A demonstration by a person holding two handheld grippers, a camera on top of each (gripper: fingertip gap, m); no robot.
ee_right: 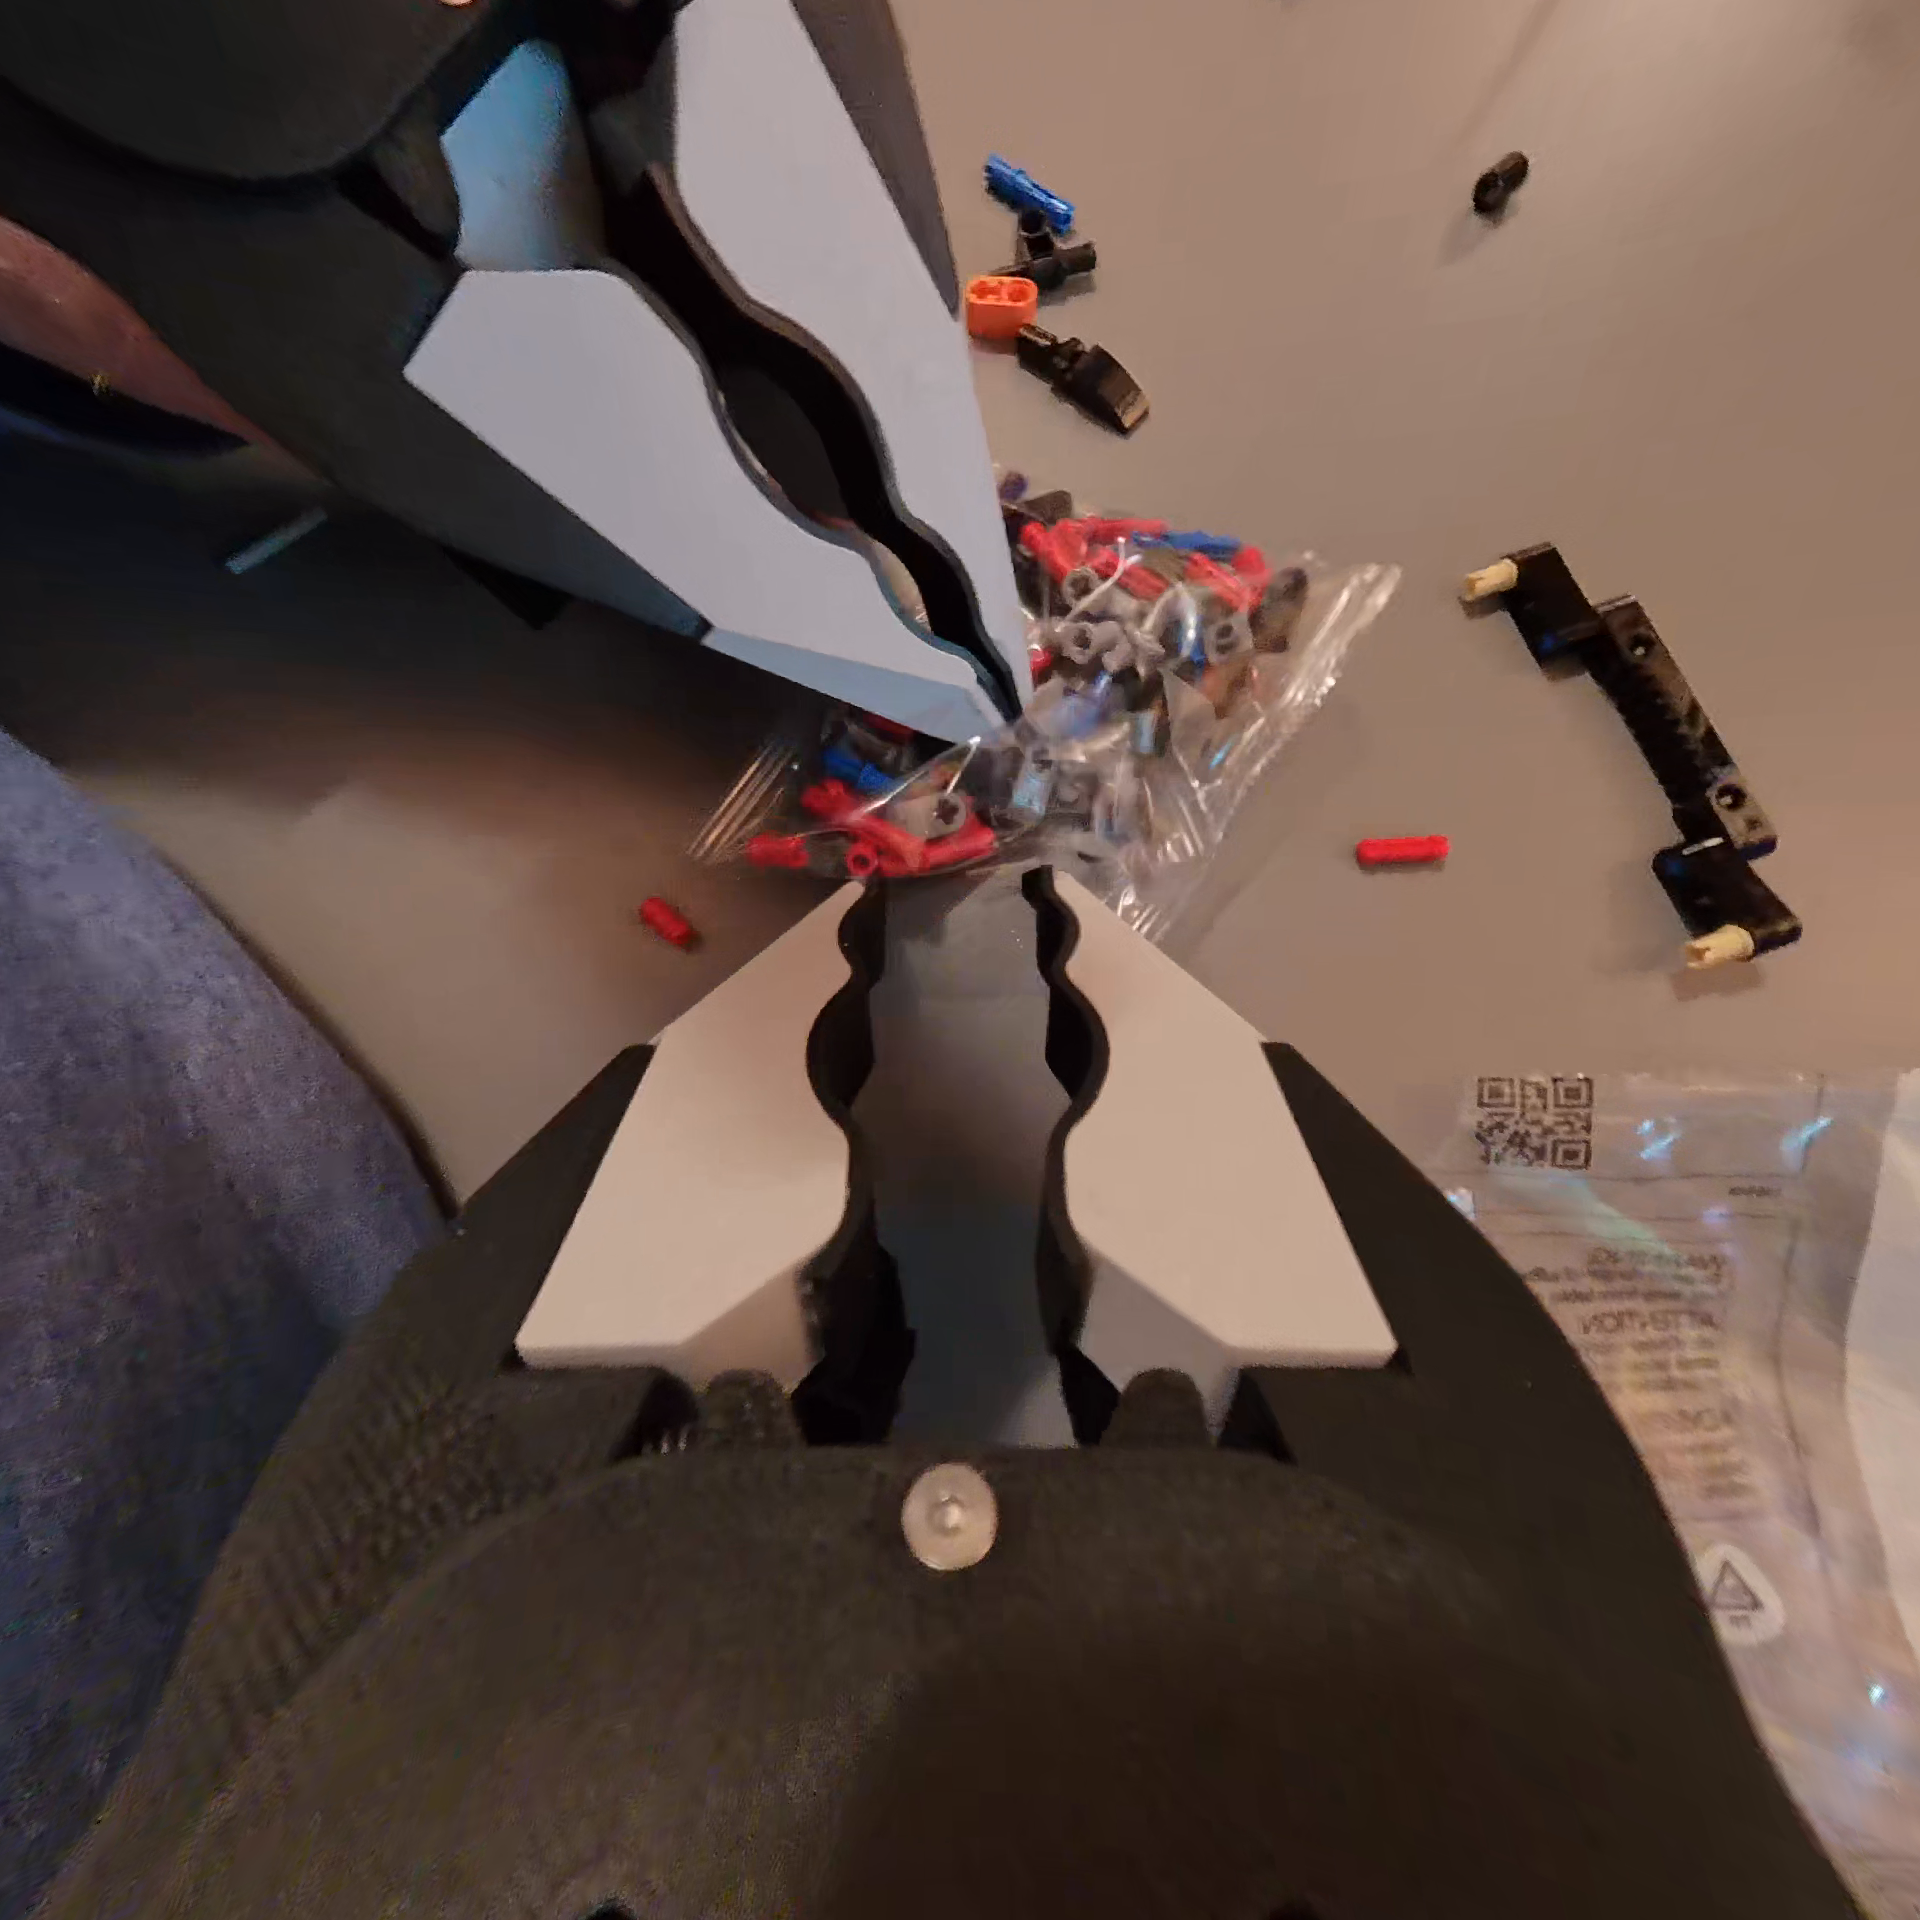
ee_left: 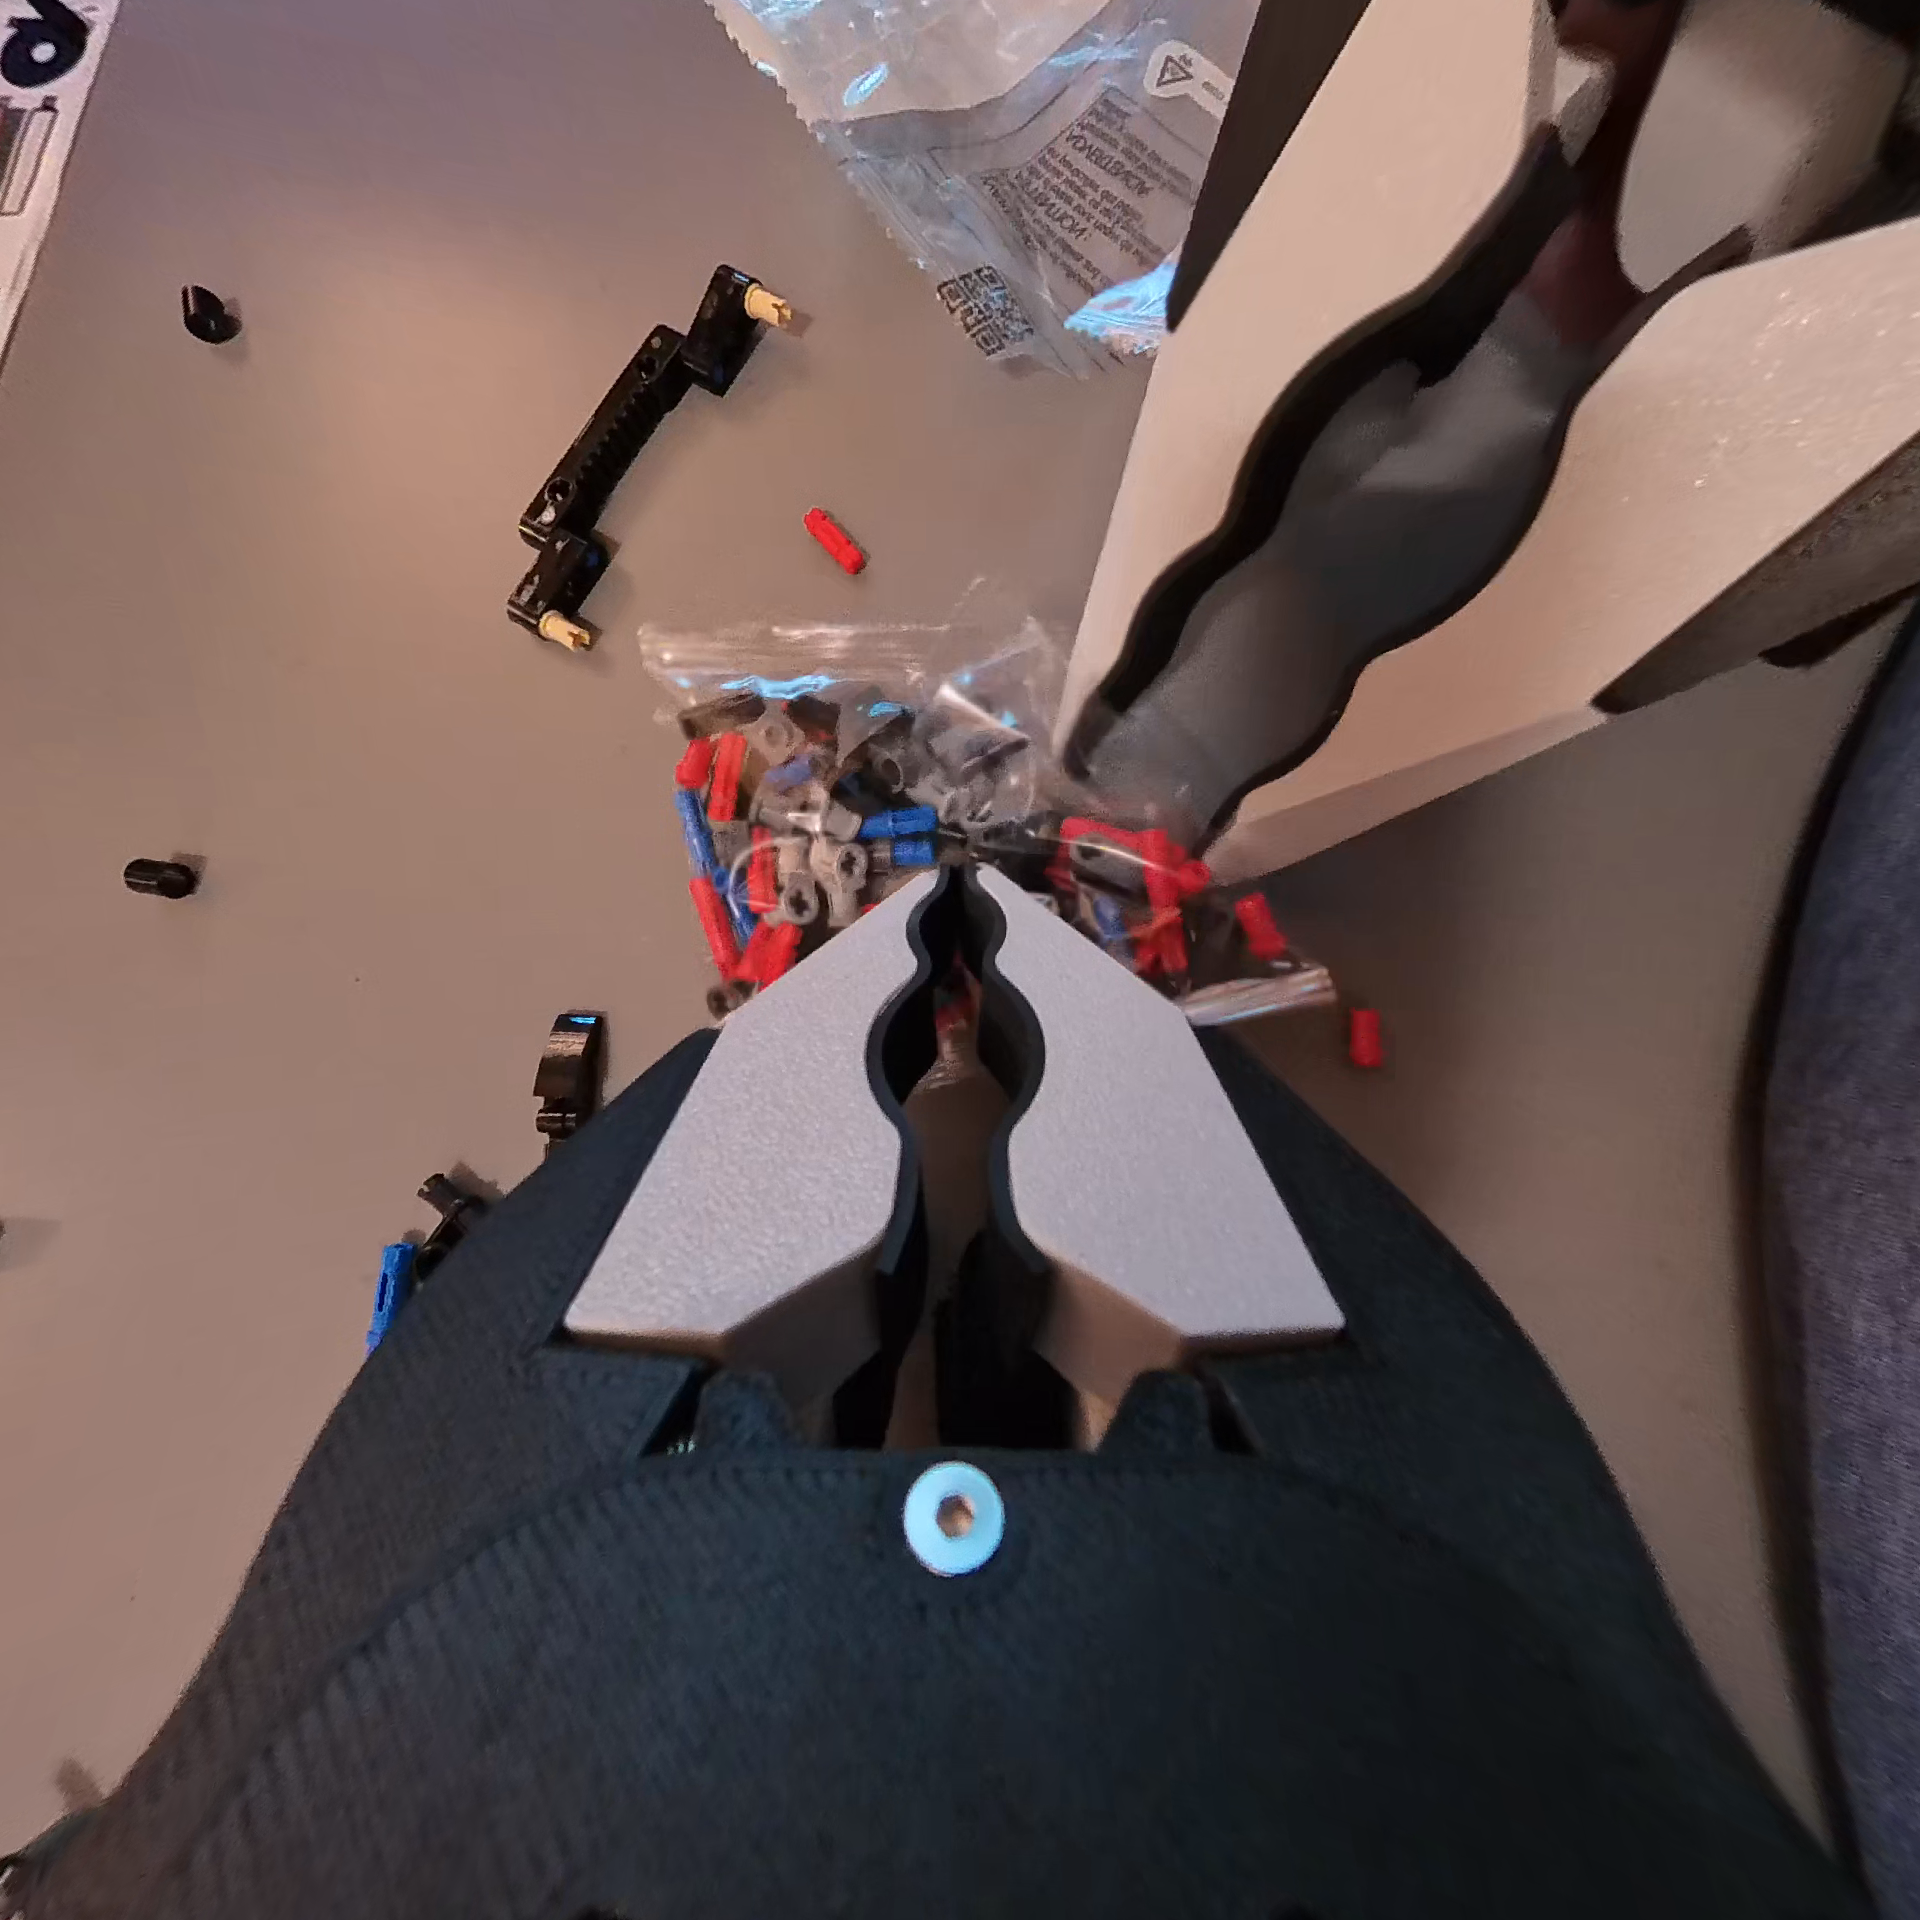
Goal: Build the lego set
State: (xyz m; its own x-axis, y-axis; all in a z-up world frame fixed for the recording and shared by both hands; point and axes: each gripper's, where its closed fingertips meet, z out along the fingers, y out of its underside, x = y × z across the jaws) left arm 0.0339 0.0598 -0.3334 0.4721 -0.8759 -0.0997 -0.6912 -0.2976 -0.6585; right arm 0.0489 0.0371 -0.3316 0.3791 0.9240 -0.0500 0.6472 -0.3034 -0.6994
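A: What do we have around us on the grey tabletop (ee_left: 312, 727)?

B: In the left wrist view, a long black toothed lego assembly with tan pins at both ends (ee_left: 634, 447) lies in the upper left, its long axis running diagonally from lower left to upper right. A loose red pin (ee_left: 834, 540) sits beside it, another red pin (ee_left: 1365, 1037) at centre right, and small black pieces (ee_left: 161, 876) are scattered along the left. An empty crumpled clear bag (ee_left: 1029, 187) lies at the top.

A: And the small clear plastic bag of red, blue, grey and black lego pins (ee_left: 831, 831)?

B: Centre frame, right at our fingertips. Our left gripper (ee_left: 958, 883) has its fingers pressed together on the bag's near edge. Our right gripper (ee_right: 951, 883), in its own view, has fingers apart, tips just short of the bag (ee_right: 1132, 675); nothing is between them.

A: Anything crowding it?

B: The two grippers meet over the bag from opposite sides. In the right wrist view an orange two-hole connector (ee_right: 1001, 304) sits in the upper middle, with blue and black bits beside it.
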